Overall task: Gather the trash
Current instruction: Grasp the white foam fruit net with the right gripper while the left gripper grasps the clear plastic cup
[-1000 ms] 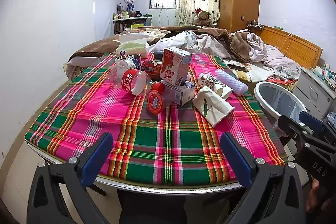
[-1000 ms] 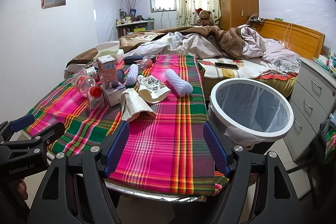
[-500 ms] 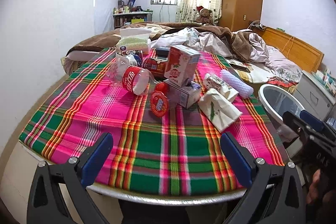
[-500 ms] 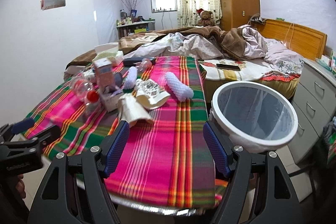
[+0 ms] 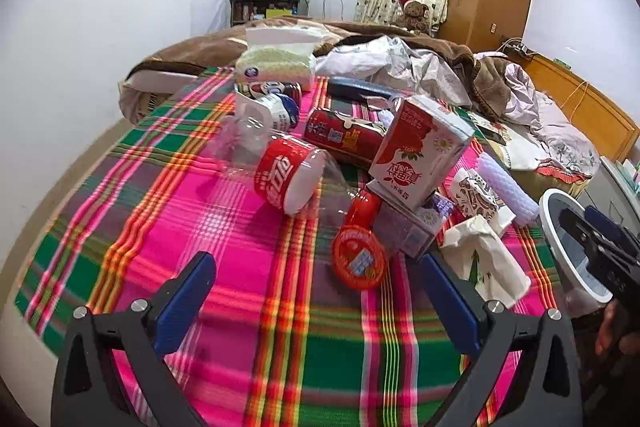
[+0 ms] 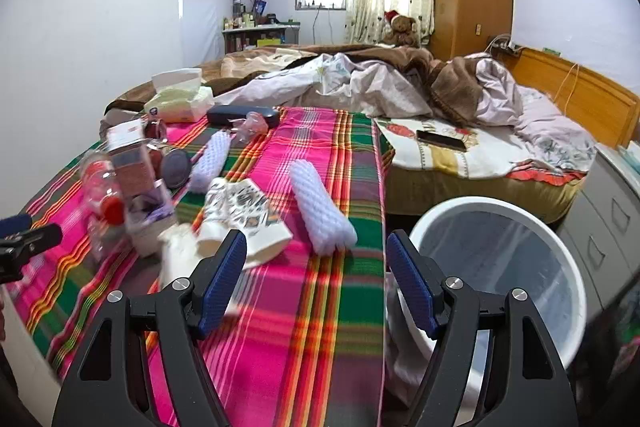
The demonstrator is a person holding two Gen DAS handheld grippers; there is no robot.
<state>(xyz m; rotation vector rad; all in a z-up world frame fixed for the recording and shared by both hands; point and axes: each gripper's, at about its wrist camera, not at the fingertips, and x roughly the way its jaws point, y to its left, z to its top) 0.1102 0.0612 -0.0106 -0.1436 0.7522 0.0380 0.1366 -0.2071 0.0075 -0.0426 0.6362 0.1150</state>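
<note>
My right gripper [image 6: 316, 279], fingers wide and empty, sits nearest the white foam roll [image 6: 320, 213], lying lengthwise just ahead near the tabletop's right edge.

I'm seeing the counter [image 5: 224, 227] wearing a plaid cloth in pink, green and red-orange stripes. A clear bottle [image 5: 280, 171] is showing a red label with white lettering, beside a red-and-white carton [image 5: 420, 155]. The bin [image 6: 500, 267] is showing a white rim, and blue pads are lining the black jaws.
</note>
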